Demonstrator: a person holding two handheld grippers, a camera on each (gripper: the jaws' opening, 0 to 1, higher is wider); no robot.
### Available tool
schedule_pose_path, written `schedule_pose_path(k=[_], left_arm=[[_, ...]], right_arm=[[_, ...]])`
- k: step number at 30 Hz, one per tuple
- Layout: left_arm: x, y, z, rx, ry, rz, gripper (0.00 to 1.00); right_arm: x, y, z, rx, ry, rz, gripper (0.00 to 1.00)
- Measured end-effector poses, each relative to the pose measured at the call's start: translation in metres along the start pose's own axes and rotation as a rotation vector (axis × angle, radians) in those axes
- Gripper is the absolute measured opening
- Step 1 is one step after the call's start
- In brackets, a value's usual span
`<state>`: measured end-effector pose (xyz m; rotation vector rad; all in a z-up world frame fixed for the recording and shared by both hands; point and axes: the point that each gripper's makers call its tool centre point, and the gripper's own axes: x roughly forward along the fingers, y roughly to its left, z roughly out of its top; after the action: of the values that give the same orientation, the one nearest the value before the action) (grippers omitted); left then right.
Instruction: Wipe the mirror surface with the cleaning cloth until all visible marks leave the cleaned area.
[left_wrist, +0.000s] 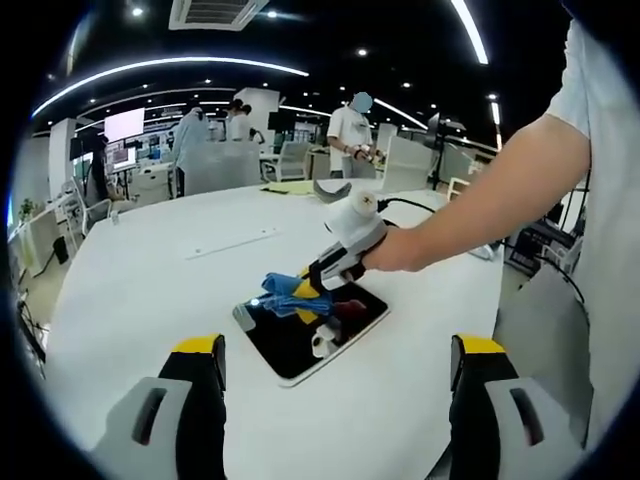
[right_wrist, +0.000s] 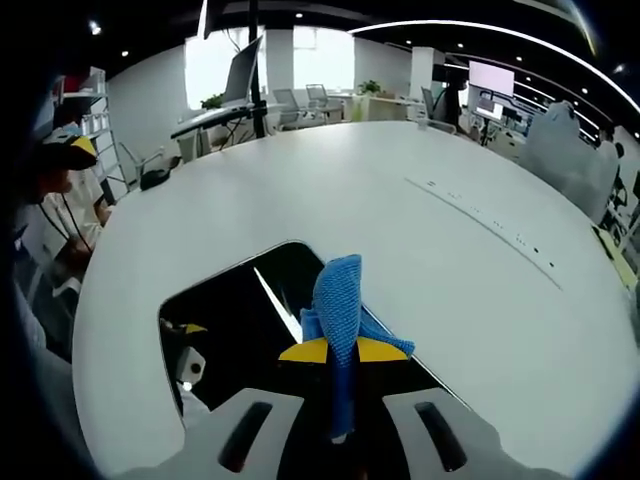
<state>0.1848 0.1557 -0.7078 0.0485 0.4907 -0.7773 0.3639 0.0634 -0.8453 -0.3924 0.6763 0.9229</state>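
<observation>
right gripper (right_wrist: 340, 352) jaws clenched on the blue cloth (right_wrist: 338, 300) over the mirror (right_wrist: 240, 320); left gripper (left_wrist: 335, 360) jaws released at 6 o'clock above the worktop (left_wrist: 150, 280).

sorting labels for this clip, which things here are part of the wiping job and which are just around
Job:
- mirror, flat on the white table
- blue cleaning cloth, pinched in the right gripper over the mirror
- left gripper, fingers apart, held back from the mirror

Just around:
- people standing in the background
- office chairs
- monitor
</observation>
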Motion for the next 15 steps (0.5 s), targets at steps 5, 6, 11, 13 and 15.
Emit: schedule_pose_path(k=[5,6,11,13,15], left_arm=[[0.001,-0.002,0.002,0.008,-0.001,-0.006,0.94],[0.001,-0.002,0.002,0.007,-0.001,-0.006,0.94],[0.000,-0.003,0.003,0.014,0.002,-0.007,0.94],[0.000,-0.003,0.004,0.014,0.001,-0.007,0.94],[0.000,-0.003,0.005,0.015,-0.001,-0.006,0.94]], right_arm=[[-0.006,-0.004,-0.005,0.008,-0.001,-0.009,0.02],[-0.007,-0.005,-0.007,0.005,-0.001,-0.012,0.02],[-0.012,-0.008,-0.011,0.010,0.000,-0.021,0.02],[-0.015,-0.010,-0.014,0.013,0.001,-0.024,0.02],[-0.017,-0.012,-0.016,0.017,0.002,-0.028,0.02]])
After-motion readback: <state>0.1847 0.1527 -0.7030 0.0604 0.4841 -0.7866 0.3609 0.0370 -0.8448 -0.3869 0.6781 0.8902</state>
